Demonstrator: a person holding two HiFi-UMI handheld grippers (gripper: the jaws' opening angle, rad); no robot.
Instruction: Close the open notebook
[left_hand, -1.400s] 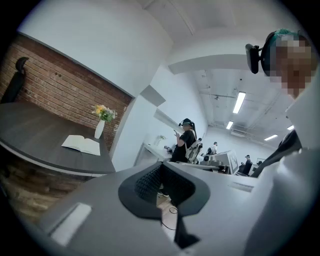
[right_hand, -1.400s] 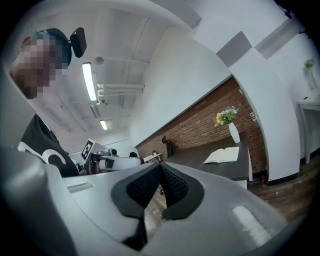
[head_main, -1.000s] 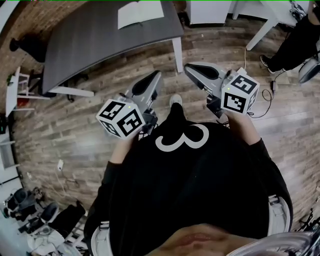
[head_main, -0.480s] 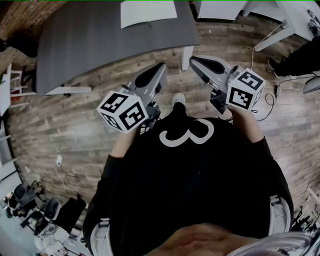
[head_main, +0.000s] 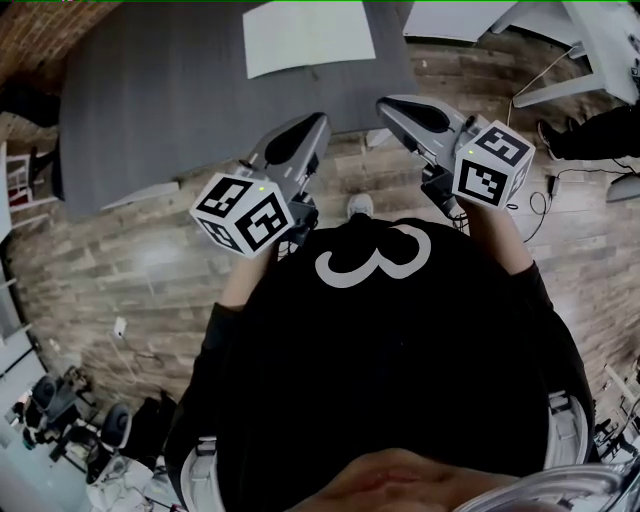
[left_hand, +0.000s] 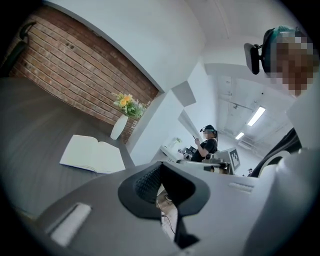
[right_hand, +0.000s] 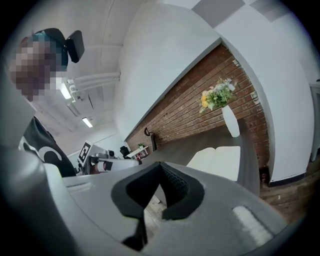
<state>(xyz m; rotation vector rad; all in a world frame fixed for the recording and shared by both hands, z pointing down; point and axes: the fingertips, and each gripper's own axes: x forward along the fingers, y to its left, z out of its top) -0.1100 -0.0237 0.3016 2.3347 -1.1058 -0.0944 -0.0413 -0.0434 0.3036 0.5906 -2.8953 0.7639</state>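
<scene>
Left gripper (head_main: 314, 123): jaws pressed together with nothing between them. It is held low in front of the person's black shirt (head_main: 380, 340) and points forward.
Right gripper (head_main: 386, 104): jaws also together and empty. It is level with the left one, with a gap between the two.
What changed: a second ago a broad strip of wooden floor (head_main: 140, 260) lay between the gripper tips and the grey table (head_main: 170, 90). That strip has since shrunk with each picture. In the head view both tips now sit right at the table's near edge. The person has walked up to the table with both grippers carried ahead.
What it means: I judge the approach as nearly done and the closing as not yet begun. Neither gripper touches the notebook, and both must still reach across the tabletop to it.
Notebook (head_main: 310, 37): it lies open and flat toward the far side of the table, ahead of the gap between the grippers and well apart from both. Two white pages spread from a centre fold and look blank. The page surfaces bow slightly toward the fold, and a thin dark edge shows under them in the left gripper view.
Beyond it: a white vase of flowers (left_hand: 120, 126) stands further along the table, in front of a brick wall (left_hand: 65, 65).
</scene>
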